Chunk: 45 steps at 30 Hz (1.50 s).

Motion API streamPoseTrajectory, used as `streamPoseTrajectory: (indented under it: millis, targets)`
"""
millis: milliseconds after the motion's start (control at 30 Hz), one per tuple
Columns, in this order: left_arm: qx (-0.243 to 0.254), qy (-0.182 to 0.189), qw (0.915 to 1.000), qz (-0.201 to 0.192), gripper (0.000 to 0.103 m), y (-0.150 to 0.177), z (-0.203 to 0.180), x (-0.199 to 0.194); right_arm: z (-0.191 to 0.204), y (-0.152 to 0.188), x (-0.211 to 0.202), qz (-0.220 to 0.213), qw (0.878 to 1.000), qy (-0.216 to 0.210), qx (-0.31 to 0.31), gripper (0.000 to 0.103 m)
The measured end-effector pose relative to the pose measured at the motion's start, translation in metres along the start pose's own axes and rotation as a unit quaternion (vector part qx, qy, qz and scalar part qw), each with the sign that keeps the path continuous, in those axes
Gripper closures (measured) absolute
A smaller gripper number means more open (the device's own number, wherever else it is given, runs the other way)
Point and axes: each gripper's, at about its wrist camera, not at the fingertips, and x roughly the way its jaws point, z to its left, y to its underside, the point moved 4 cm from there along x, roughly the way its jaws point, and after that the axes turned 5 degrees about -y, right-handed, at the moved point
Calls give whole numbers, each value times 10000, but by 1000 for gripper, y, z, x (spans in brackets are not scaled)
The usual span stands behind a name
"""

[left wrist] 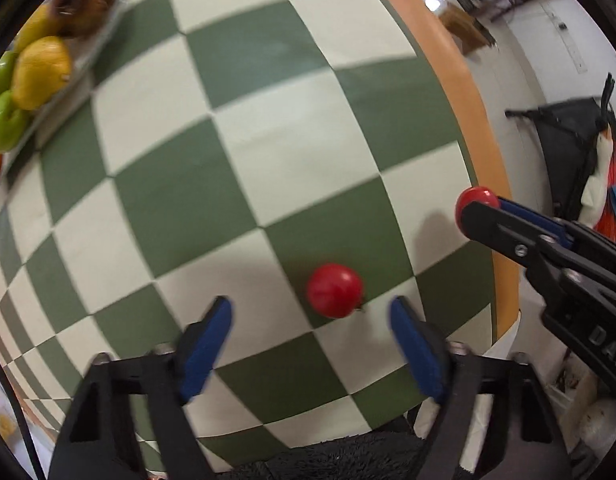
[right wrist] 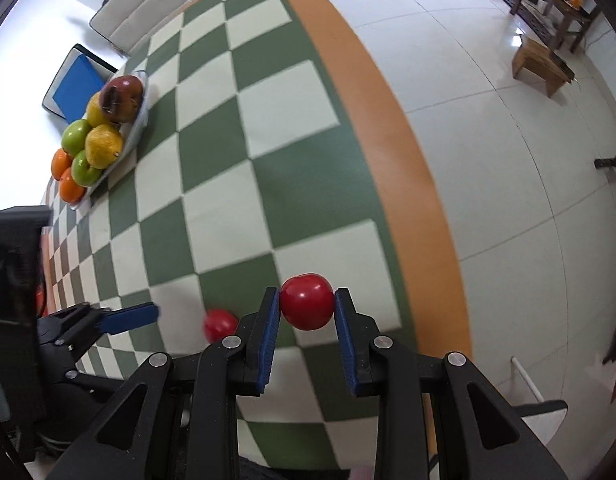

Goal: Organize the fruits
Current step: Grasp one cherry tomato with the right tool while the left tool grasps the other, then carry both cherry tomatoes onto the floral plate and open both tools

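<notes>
A red apple (right wrist: 307, 301) is clamped between the blue pads of my right gripper (right wrist: 307, 306), held above the checkered tablecloth near the table's orange edge. The same apple (left wrist: 476, 199) shows at the tip of the right gripper in the left wrist view. A second red apple (left wrist: 335, 289) lies on the cloth just ahead of my left gripper (left wrist: 311, 314), whose jaws stand wide open around empty air. That apple (right wrist: 220, 324) is partly hidden behind my right gripper's left finger. A tray (right wrist: 138, 120) with pears, green apples, oranges and a brown fruit sits at the far left.
The green-and-cream tablecloth (left wrist: 268, 140) covers a table with an orange rim (right wrist: 387, 140). Chairs (right wrist: 140, 4) stand at the far side. Tiled floor (right wrist: 487, 100) and a wooden stool (right wrist: 541, 64) lie to the right of the table.
</notes>
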Motion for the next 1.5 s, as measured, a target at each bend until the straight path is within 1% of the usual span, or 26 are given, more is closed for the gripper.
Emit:
streamPoseTrajectory:
  millis: [33,67,100,167,267,367,467,567,667,733,800,867,933,967,1033,1100,1200,1233,1300,1367,1400,1433,1500]
  targets:
    - [21,24,10000,46,47,0,-3,3,-4,2,-1,6,10000,1,41,73]
    - [44,32,9999,87,57,-1,-5,7,-7,4,-2,9,10000,-4,80,73]
    - [67,5,9999,104,65,-1,-8,10,-11,5,-4,16,10000,7,90,73]
    - [111,-7,9999,84,71,-2,-14,11,-14,6,-7,2,9999,12,109,73]
    - [158,-37,9999,0,74,-3,-17,10,-16,6,-11,2,10000,3,83,73]
    - [43,-27,9998,-168,74,-2,-10,-1,-10,0,-16,-18,10000,-54,-3,73]
    - [-283,98,9987,-412,74,-3,12,-25,3,-10,-23,-87,9997,-160,-147,73]
    - [-751,167,9943,-732,74,6,44,-57,30,-25,-30,-191,9984,-446,-306,73]
    - [-1444,333,9839,-1001,74,9,92,-86,64,-45,-31,-226,9952,-821,-473,73]
    - [-1939,473,9729,-1164,74,9,129,-104,95,-62,-23,-213,9920,-1021,-706,73]
    - [-2397,607,9601,-1304,74,9,164,-114,122,-80,-11,-179,9888,-1202,-864,73]
    - [-2793,623,9477,-1414,74,2,194,-121,146,-97,4,-155,9867,-1260,-1018,73]
    - [-3188,629,9341,-1481,74,-3,230,-122,169,-115,23,-97,9849,-1280,-1164,73]
    - [-3343,653,9286,-1474,74,-7,247,-120,177,-123,32,-80,9844,-1270,-1216,73]
    - [-3594,715,9203,-1372,74,-21,269,-108,189,-137,50,-34,9839,-1189,-1331,73]
    - [-3804,765,9133,-1237,74,-28,289,-95,196,-146,66,31,9839,-1069,-1432,73]
    - [-3945,841,9088,-1064,74,-40,308,-75,205,-156,81,75,9820,-913,-1649,73]
    - [-3947,887,9088,-1017,74,-42,314,-75,210,-158,86,125,9810,-897,-1717,73]
    - [-4010,924,9067,-924,74,-45,317,-65,213,-163,90,95,9803,-873,-1770,73]
    - [-4067,923,9039,-949,74,-44,320,-65,219,-166,94,133,9781,-865,-1890,73]
    - [-4074,974,9033,-929,74,-45,321,-64,220,-166,96,134,9777,-848,-1917,73]
    - [-4110,1049,9009,-922,74,-44,322,-63,224,-167,99,172,9760,-819,-2010,73]
    - [-4112,1082,9005,-912,73,-43,326,-61,228,-164,101,187,9737,-788,-2131,73]
